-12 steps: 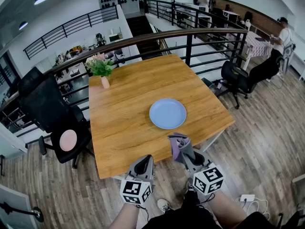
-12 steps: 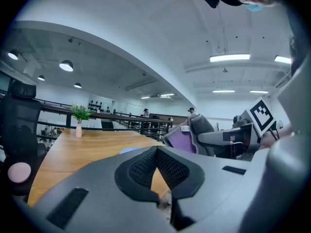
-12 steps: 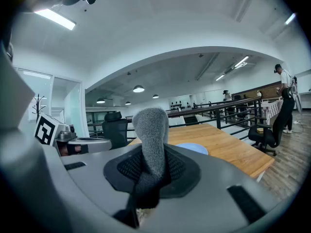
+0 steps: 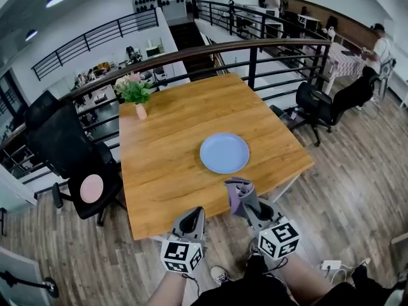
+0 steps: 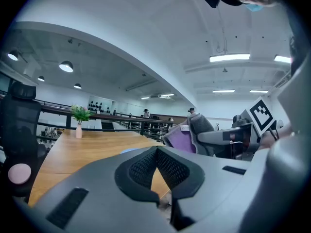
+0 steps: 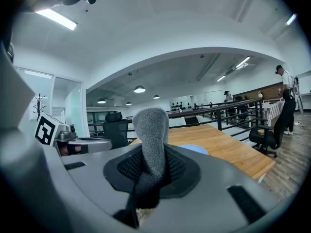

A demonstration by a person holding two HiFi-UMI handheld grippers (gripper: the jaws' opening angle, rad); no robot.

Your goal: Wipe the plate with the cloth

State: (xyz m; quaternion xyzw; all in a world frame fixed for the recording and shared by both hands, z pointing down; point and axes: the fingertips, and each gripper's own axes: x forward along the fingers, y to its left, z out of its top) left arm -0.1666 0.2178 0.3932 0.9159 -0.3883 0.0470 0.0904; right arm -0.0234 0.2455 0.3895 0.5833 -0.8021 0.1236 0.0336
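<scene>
Right gripper (image 4: 244, 199) is closed on the cloth (image 4: 237, 192). Its two jaws pinch the lower part of a folded grey and purple cloth, and the free end stands up above them like a soft roll. It hangs over the near edge of the wooden table (image 4: 159, 171), close to the person's body, and points almost level. Beside it is the left gripper (image 4: 191, 222), a little nearer to the person and just off the table edge. Its jaws are pressed together and nothing is between them.

Ahead of the cloth, and only slightly to the left as the person sees it, lies the plate (image 4: 224, 152). It is round and pale blue, it lies flat on the right half of the table, and nothing is on it. Cloth and plate are apart, with a strip of bare wood between them. Because the plate is round, it has no long axis to follow. I judge that the right gripper is the nearer one, so the coming move is forward and down onto the plate. The wiping is not yet begun.

Farther away, at the far left corner, stands a small vase with a plant (image 4: 136, 94), well apart from the plate.
</scene>
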